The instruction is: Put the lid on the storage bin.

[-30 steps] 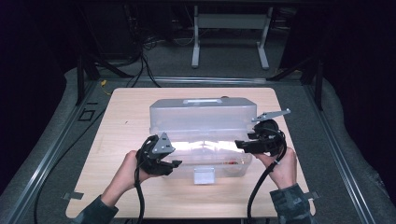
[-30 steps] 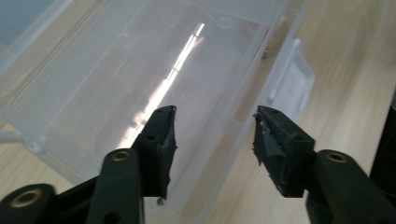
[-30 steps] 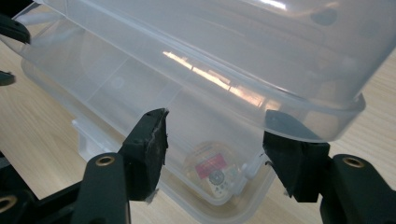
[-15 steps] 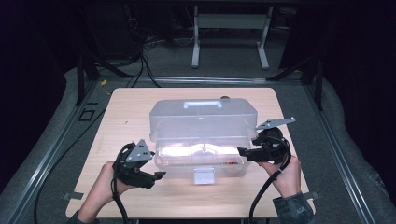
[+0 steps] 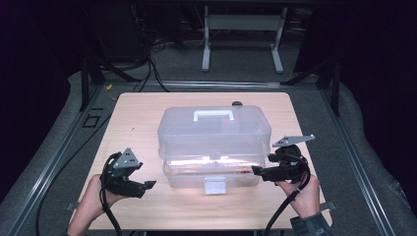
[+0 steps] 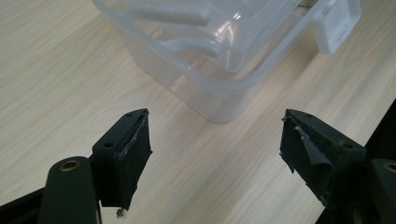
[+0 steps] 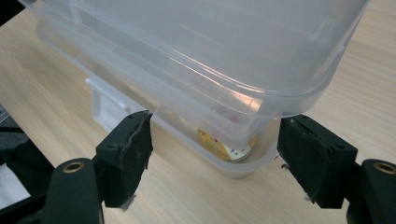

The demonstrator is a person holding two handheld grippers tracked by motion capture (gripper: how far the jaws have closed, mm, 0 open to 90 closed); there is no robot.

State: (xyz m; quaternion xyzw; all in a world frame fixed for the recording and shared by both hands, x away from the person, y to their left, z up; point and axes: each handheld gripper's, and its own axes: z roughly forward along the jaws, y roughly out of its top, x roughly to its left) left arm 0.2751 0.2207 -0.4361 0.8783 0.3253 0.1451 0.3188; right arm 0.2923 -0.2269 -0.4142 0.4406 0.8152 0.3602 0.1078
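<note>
A clear plastic box (image 5: 211, 147) with a white handle (image 5: 213, 114) and a front latch (image 5: 215, 185) stands mid-table. Its lid (image 7: 210, 51) sits raised above the base, leaving a gap at the corner. Small yellow and pink items (image 7: 224, 143) lie inside. My left gripper (image 5: 149, 185) is off the box's left front corner (image 6: 219, 105), apart from it; its jaws have just been opening, with nothing between them (image 6: 215, 140). My right gripper (image 5: 255, 170) is at the right front corner; its jaws have just been opening and straddle the base's corner (image 7: 215, 144) without pressing it.
The wooden table (image 5: 137, 113) has bare room left, right and in front of the box. A small dark thing (image 5: 237, 103) sits at the far edge. Cables and a metal stand (image 5: 241, 29) lie on the floor beyond.
The left gripper has pulled away from the box's left side, out toward the near left of the table. The right gripper has backed off slightly toward me. Both sets of jaws stand wider.
</note>
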